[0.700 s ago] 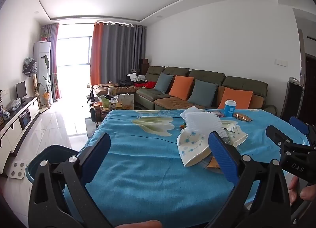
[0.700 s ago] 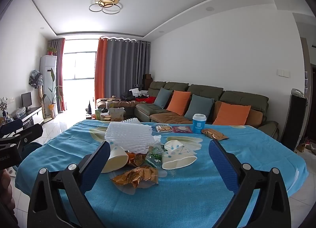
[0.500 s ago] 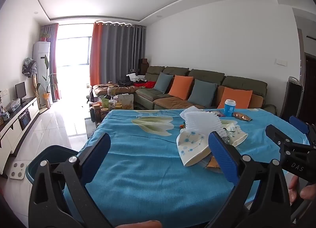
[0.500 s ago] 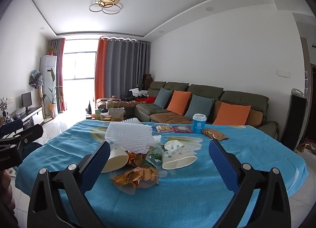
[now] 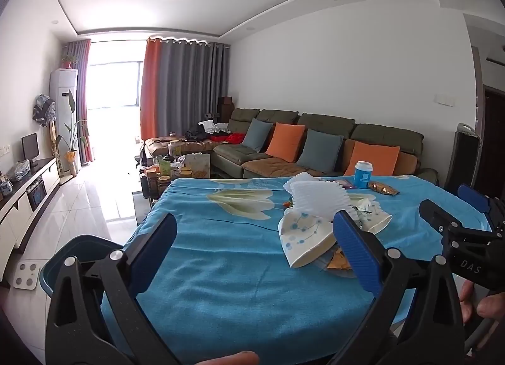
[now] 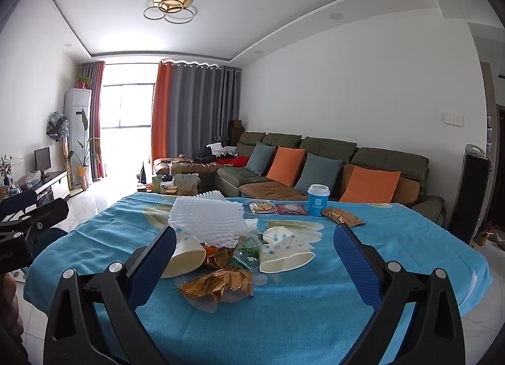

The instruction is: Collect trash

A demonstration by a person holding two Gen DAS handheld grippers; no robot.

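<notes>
A pile of trash lies on the blue tablecloth point(image 6: 300, 308): white foam netting point(image 6: 205, 219), two tipped paper cups point(image 6: 184, 257) point(image 6: 284, 254), a green wrapper point(image 6: 247, 251) and a crumpled gold wrapper point(image 6: 217, 283). A blue paper cup point(image 6: 318, 200), a gold packet point(image 6: 342, 216) and flat snack packets point(image 6: 262, 207) lie farther back. My right gripper point(image 6: 254, 270) is open and empty, held before the pile. My left gripper point(image 5: 252, 254) is open and empty, left of the pile, with the netting point(image 5: 318, 199) and one cup point(image 5: 303, 235) ahead to its right.
A blue bin point(image 5: 72, 257) stands on the floor at the table's left edge. A white scale point(image 5: 23, 276) lies on the tiles beside it. A green sofa point(image 6: 331, 163) with cushions stands behind the table. A cluttered low table point(image 5: 170, 169) stands beyond the far edge.
</notes>
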